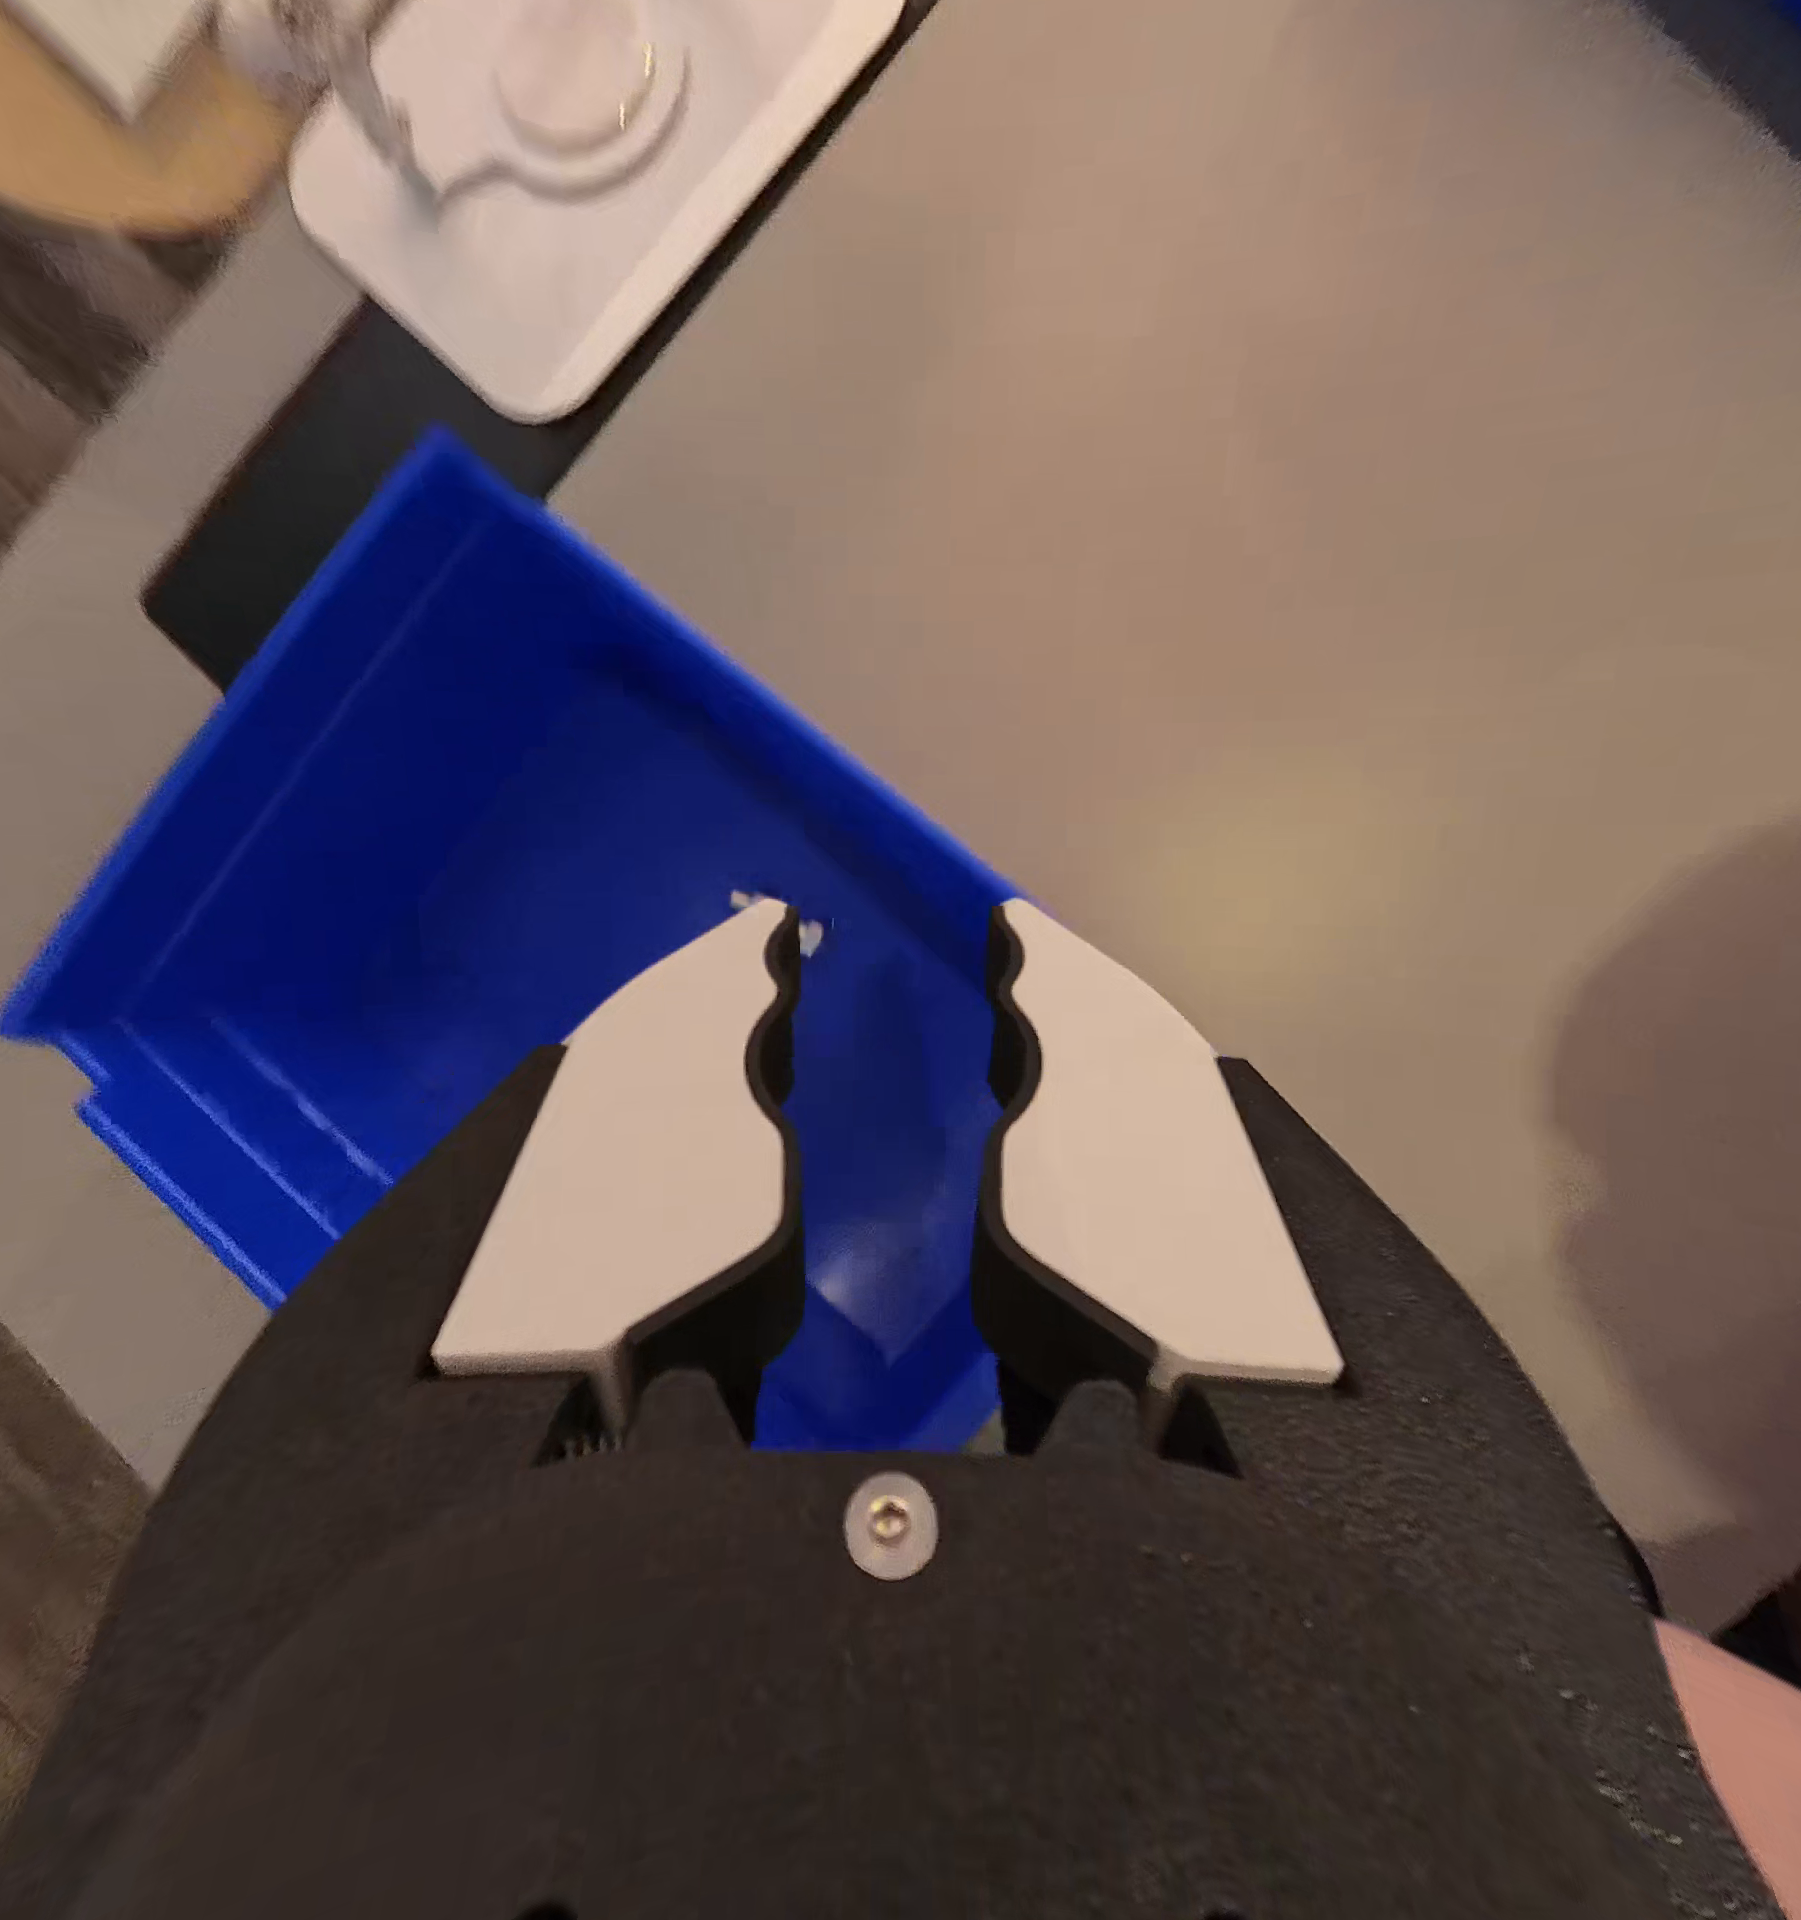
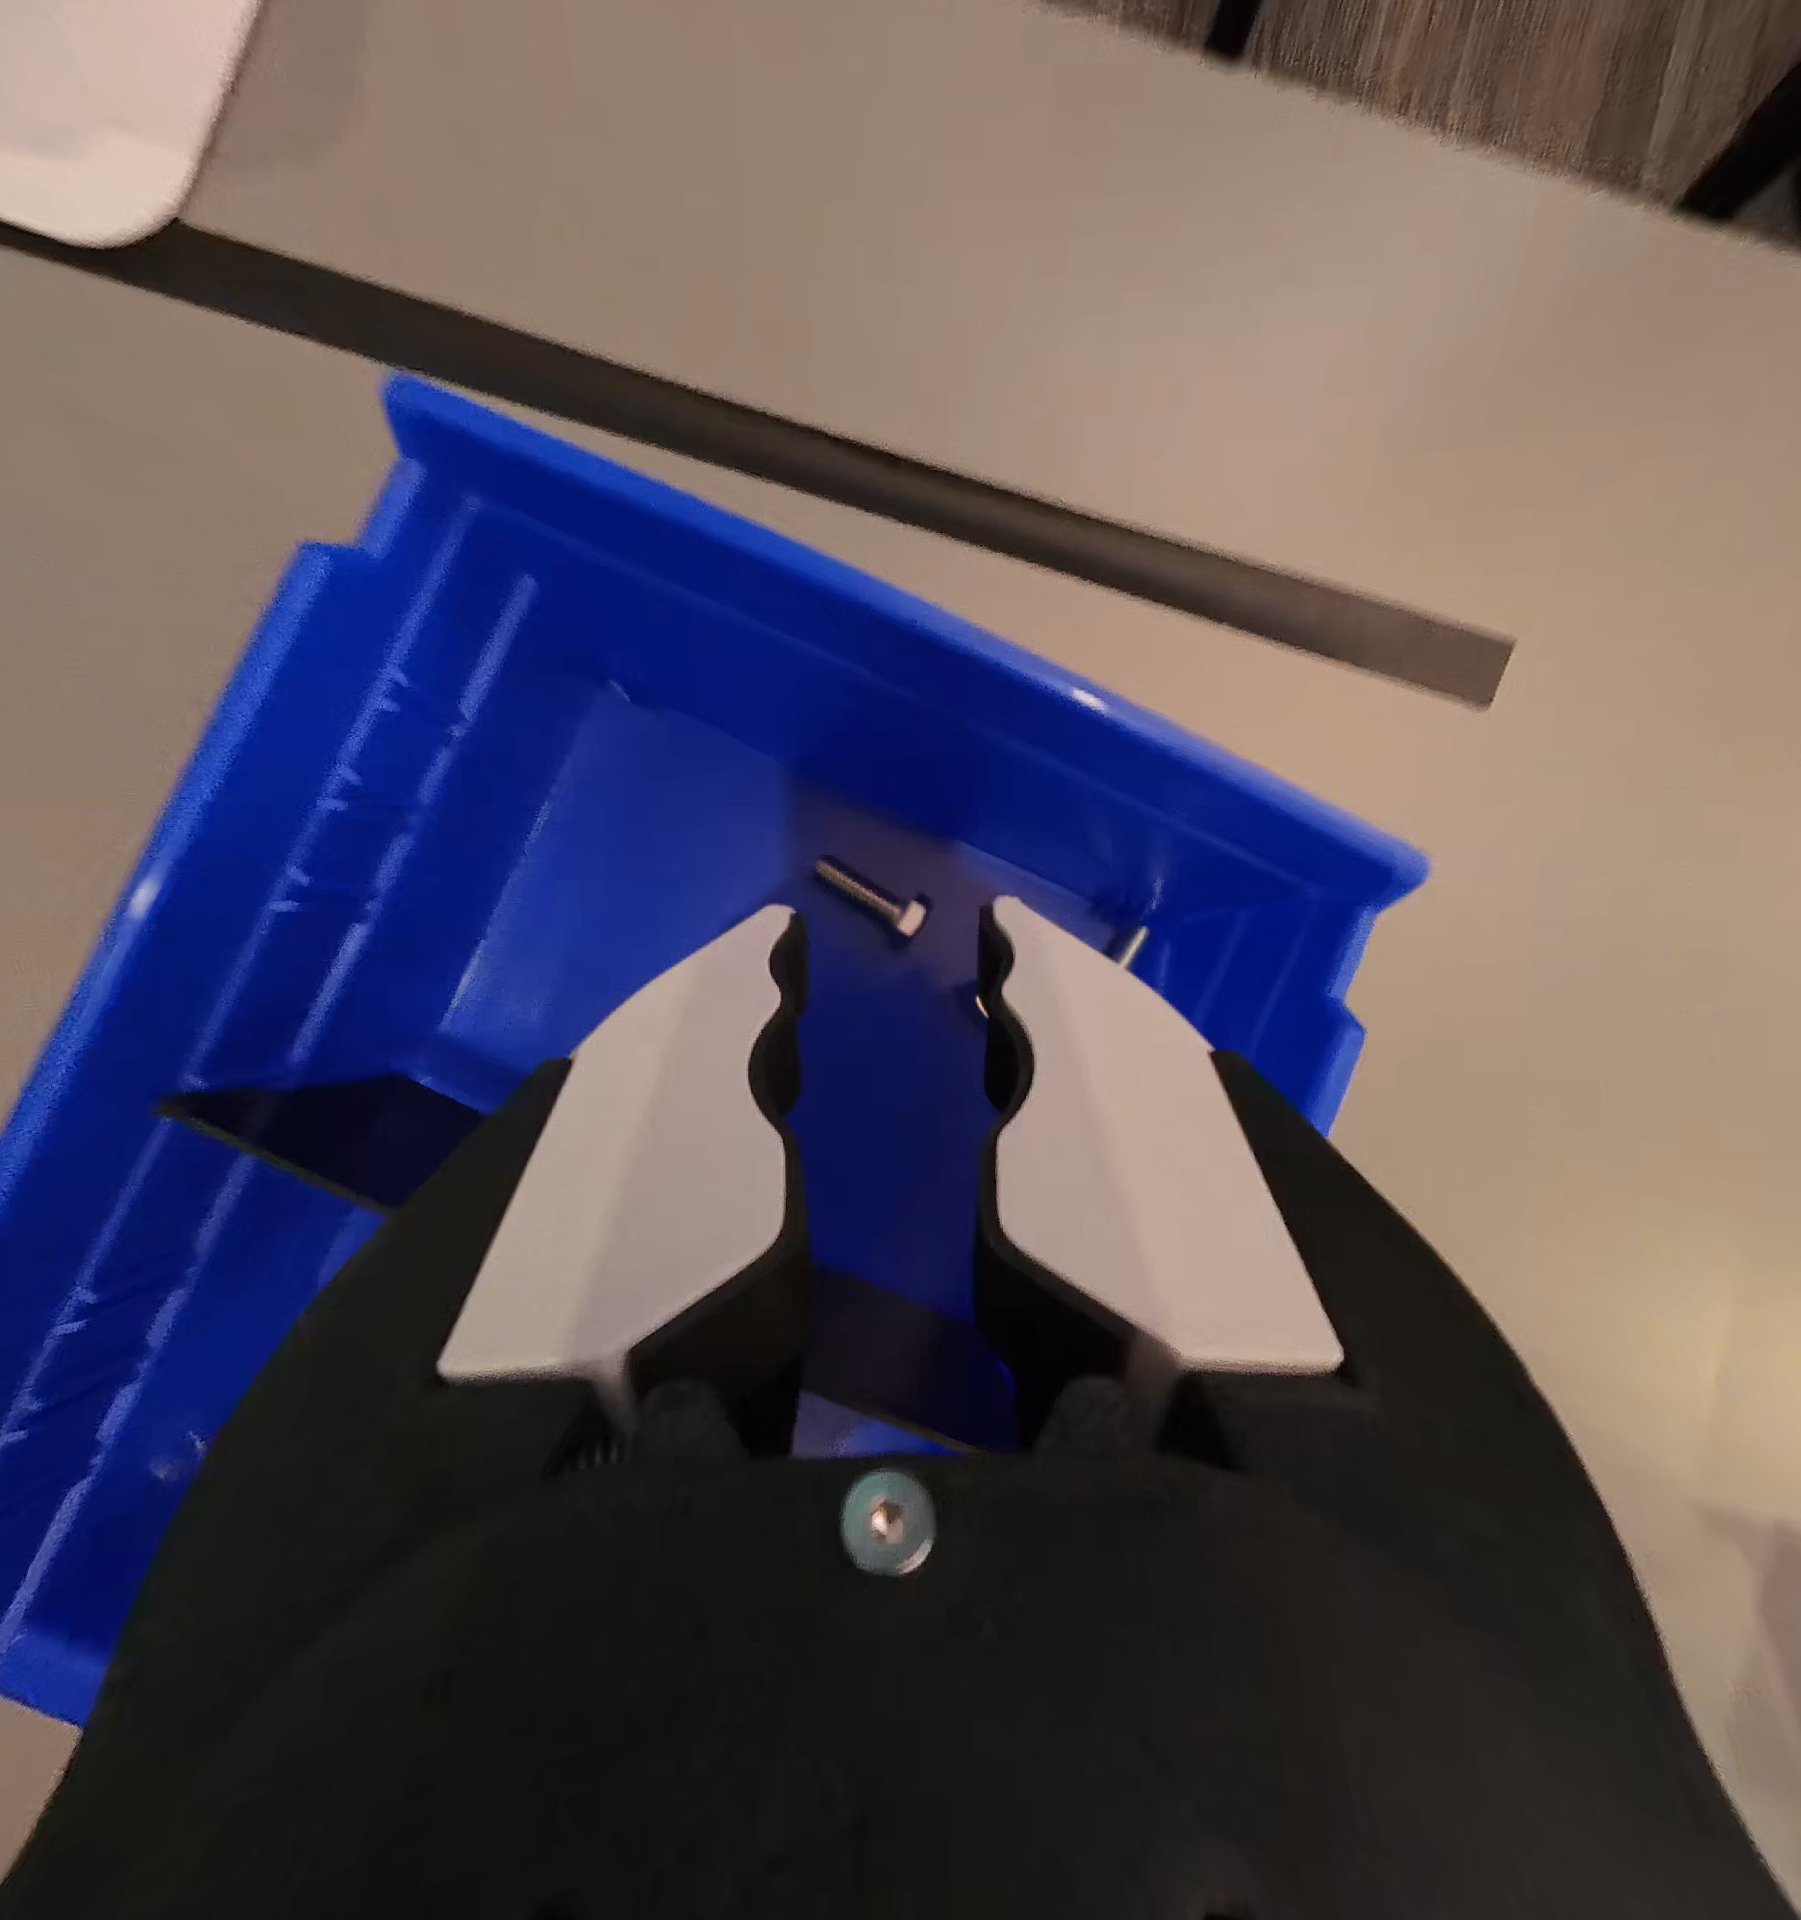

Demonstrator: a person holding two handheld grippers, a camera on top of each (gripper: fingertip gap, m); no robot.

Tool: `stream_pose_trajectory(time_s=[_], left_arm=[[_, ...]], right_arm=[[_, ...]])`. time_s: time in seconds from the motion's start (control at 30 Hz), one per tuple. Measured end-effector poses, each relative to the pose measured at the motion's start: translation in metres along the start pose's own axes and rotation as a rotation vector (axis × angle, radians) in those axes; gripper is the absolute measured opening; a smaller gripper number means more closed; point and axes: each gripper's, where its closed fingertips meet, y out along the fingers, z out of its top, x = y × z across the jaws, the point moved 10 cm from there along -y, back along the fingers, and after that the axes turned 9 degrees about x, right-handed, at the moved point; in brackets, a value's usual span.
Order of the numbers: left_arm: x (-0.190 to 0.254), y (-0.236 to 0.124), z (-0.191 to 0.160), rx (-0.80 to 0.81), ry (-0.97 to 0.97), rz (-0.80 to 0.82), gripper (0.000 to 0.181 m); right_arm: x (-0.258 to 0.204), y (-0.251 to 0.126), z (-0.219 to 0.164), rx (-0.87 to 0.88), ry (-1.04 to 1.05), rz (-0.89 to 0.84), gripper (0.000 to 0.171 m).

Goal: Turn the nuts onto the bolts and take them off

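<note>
Right wrist view: right gripper point(image 2: 891, 925) wide, empty, above bolt point(image 2: 872, 900) mid-frame in blue bin point(image 2: 979, 665). Left gripper point(image 1: 891, 925) likewise wide, empty.

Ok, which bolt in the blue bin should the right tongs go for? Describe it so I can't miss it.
Start at the blue bin on the grey table, in the right wrist view. On its floor, just ahead of the open right tongs, lies a small silver bolt, flat, hex head nearest the tips. The other metal piece is half hidden behind the right-hand fingertip; this bolt shows whole.
</note>
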Motion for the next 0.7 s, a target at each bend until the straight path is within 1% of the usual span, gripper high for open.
stream_pose_trajectory(time_s=[0.1,0.2,0.27,0.37,0.43,0.57,0.7], left_arm=[[-0.022,0.003,-0.025,-0.087,-0.109,0.012,0.036],[-0.036,0.012,-0.043,-0.158,-0.213,-0.003,0.036],[-0.044,0.022,-0.047,-0.162,-0.272,0.022,0.036],[-0.049,0.048,-0.046,-0.152,-0.455,-0.040,0.036],[-0.049,0.068,-0.045,-0.174,-0.534,-0.061,0.036],[-0.046,0.095,-0.045,-0.274,-0.494,0.036,0.038],[-0.044,0.111,-0.049,-0.342,-0.504,0.067,0.038]], right_arm=[[-0.008,-0.010,0.009,0.071,-0.039,-0.003,0.033],[-0.015,-0.012,0.013,0.080,-0.084,-0.012,0.033],[-0.018,-0.012,0.013,0.070,-0.098,-0.020,0.033],[-0.022,-0.010,0.014,0.060,-0.109,-0.024,0.033],[-0.025,-0.009,0.014,0.052,-0.123,-0.021,0.033],[-0.029,-0.007,0.015,0.036,-0.154,-0.027,0.034],[-0.032,-0.004,0.015,0.025,-0.164,-0.018,0.034]])
